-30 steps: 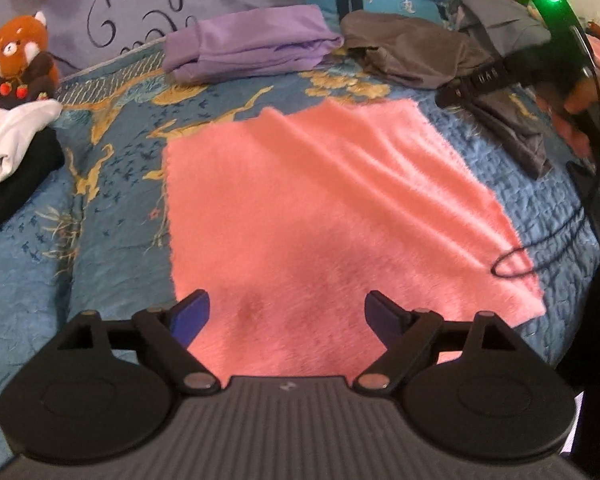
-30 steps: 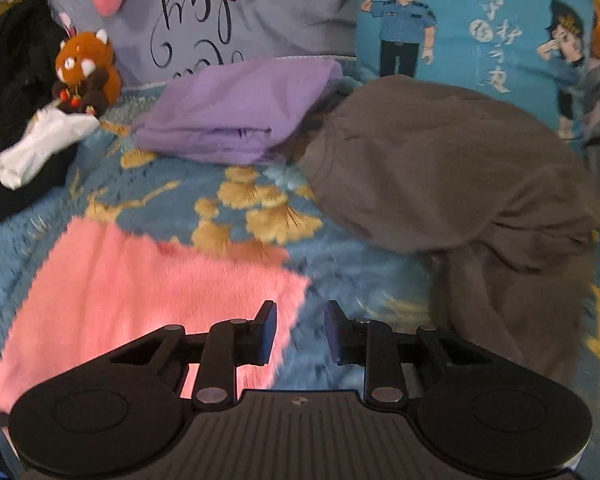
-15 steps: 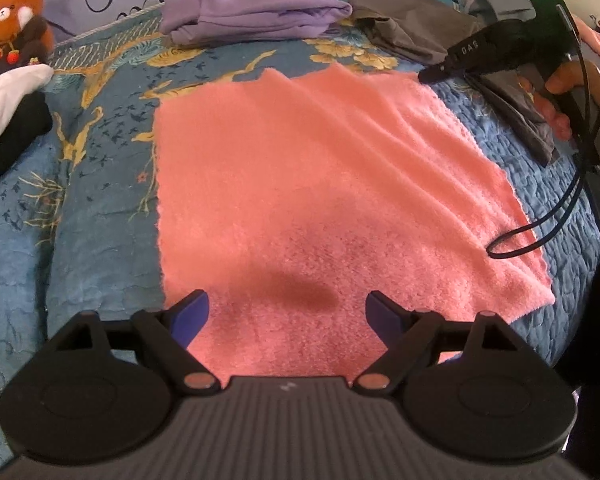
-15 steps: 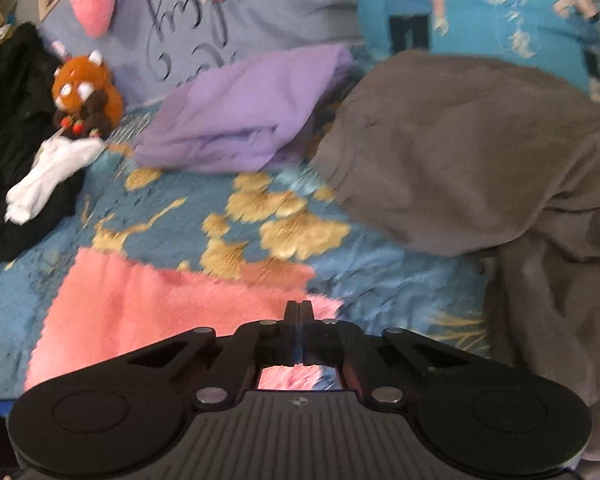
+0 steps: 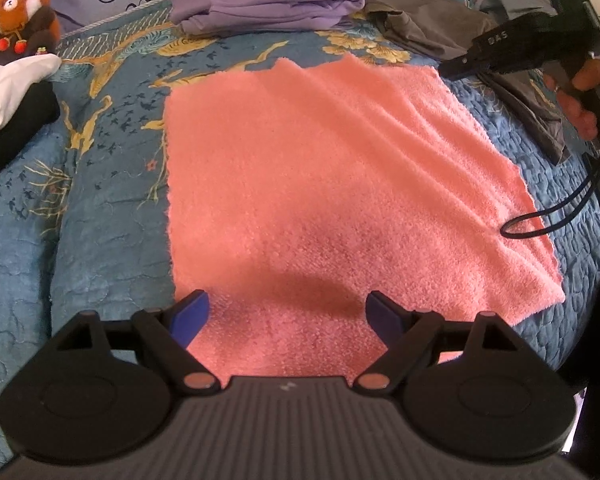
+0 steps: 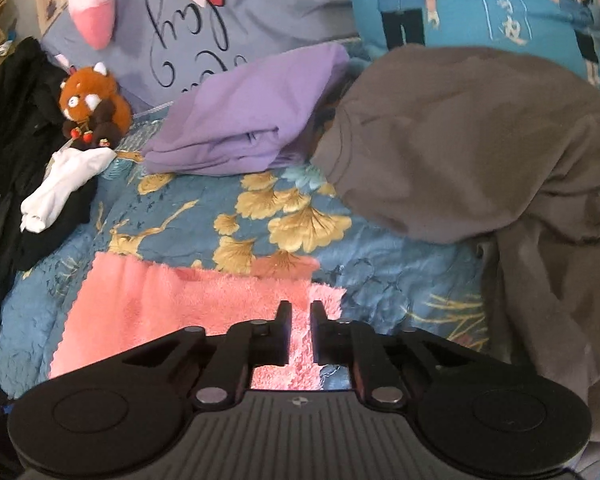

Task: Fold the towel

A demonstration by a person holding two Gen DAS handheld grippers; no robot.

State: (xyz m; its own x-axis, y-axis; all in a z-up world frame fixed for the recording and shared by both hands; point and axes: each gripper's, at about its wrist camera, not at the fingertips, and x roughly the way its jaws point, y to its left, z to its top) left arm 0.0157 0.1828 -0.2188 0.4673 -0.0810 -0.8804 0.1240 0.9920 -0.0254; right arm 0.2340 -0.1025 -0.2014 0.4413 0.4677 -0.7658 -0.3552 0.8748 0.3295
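Nearest me, my left claw (image 5: 287, 316) hangs wide open over the near edge of the towel (image 5: 332, 184), its blue pads clear of the cloth and holding nothing. The towel is a fluffy pink terry rectangle lying spread flat on the bed (image 5: 100, 208), a quilted blue cover with gold leaf patterns. Its long axis runs away from me, leaning a little right at the near end, and shallow ridges cross its right half.

At the far right corner, my right claw (image 6: 301, 320) has just been opening from fully closed; its jaws now stand a narrow slit apart with pink pile showing in the gap, but I cannot tell whether the pads press on it. A hand (image 5: 580, 96) grips that tool, a black cable looping below it.

Farther off lie a crumpled grey garment (image 6: 460, 152), a folded lilac cloth (image 6: 244, 120), and a plush red panda (image 6: 92, 108) above white and black clothes.
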